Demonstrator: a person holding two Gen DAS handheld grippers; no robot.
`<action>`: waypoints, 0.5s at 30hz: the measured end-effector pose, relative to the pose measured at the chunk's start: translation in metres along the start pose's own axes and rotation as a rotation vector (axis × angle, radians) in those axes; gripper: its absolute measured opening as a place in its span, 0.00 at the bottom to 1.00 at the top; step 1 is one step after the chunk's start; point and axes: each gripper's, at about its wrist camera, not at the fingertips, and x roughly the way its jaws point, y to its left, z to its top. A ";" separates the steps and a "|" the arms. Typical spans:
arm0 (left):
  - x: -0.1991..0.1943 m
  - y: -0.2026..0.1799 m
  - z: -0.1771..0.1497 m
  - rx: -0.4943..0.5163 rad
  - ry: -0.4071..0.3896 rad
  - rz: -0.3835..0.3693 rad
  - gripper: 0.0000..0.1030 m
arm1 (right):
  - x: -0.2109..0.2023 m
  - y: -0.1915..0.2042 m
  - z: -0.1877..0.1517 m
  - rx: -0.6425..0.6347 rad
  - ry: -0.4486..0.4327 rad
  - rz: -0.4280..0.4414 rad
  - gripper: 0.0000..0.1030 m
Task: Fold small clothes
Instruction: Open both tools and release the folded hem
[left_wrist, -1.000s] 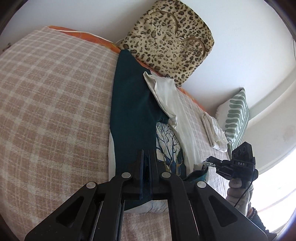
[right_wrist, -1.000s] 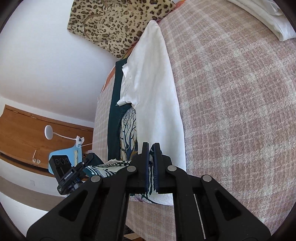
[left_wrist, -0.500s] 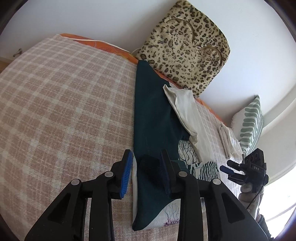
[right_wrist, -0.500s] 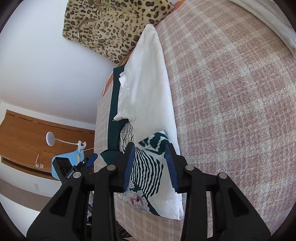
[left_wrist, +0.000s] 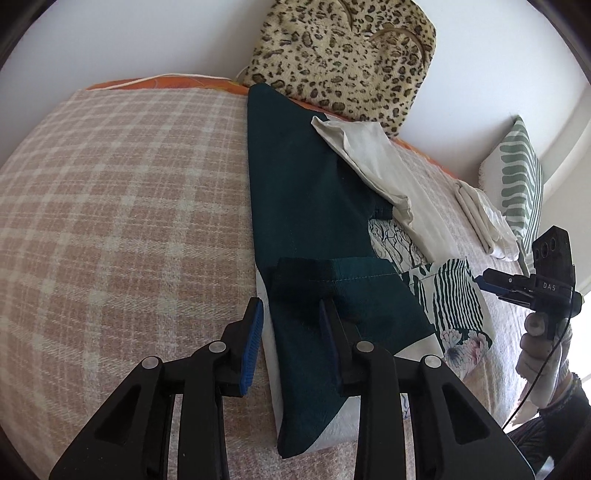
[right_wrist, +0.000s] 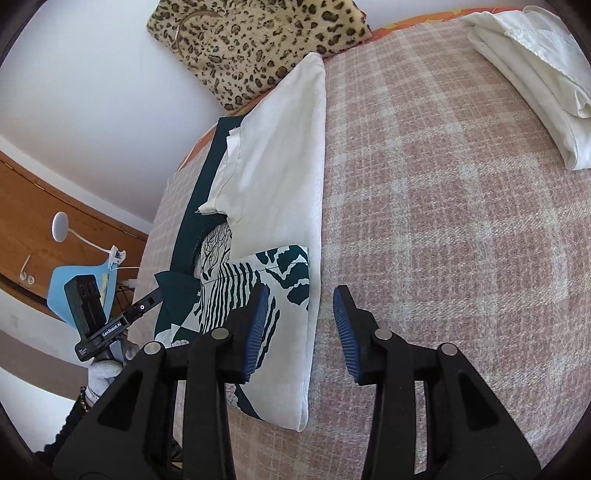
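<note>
A bed covered with a pink-and-cream checked woven blanket (left_wrist: 122, 206) fills both views, set against a plain white wall. Nearest the cameras, the left tool (left_wrist: 291, 332) hangs over the near end of a long garment, dark teal on one side and white on the other with a leaf, zebra-stripe and flower print (left_wrist: 317, 206), which lies lengthwise down the bed. Its jaws have just been opening and stand partly apart; one blue pad sits over the blanket and the other over the teal cloth, and neither presses on it. The right tool (right_wrist: 301, 325) stands likewise, jaws just opened and nothing gripped, one pad over the printed flap and the other over bare blanket. Judging by how the near hem lies doubled back as a flap on each side, both tools have probably let go so that this fold can settle flat. Farther along, the white side of the garment is folded inward over the teal, narrowing it to a strip. Well beyond lies a folded stack of white cloth (right_wrist: 535, 74), seemingly finished work, with a green-and-white patterned cushion (left_wrist: 517, 188) past it and a leopard-print fur bag (left_wrist: 347, 59) leaning on the wall. The person's gloved hand is partly cut off at the frame edge; what kind of garment this is, and its far end under the bag, cannot be made out.
</note>
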 end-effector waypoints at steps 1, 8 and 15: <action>0.002 0.001 0.000 0.001 0.003 0.012 0.28 | 0.003 0.004 -0.001 -0.019 0.006 -0.010 0.39; 0.003 -0.007 -0.001 0.051 -0.012 0.061 0.28 | 0.017 0.022 -0.008 -0.110 0.030 -0.076 0.39; 0.004 -0.026 -0.003 0.169 -0.026 0.111 0.28 | 0.021 0.033 -0.012 -0.158 0.022 -0.120 0.34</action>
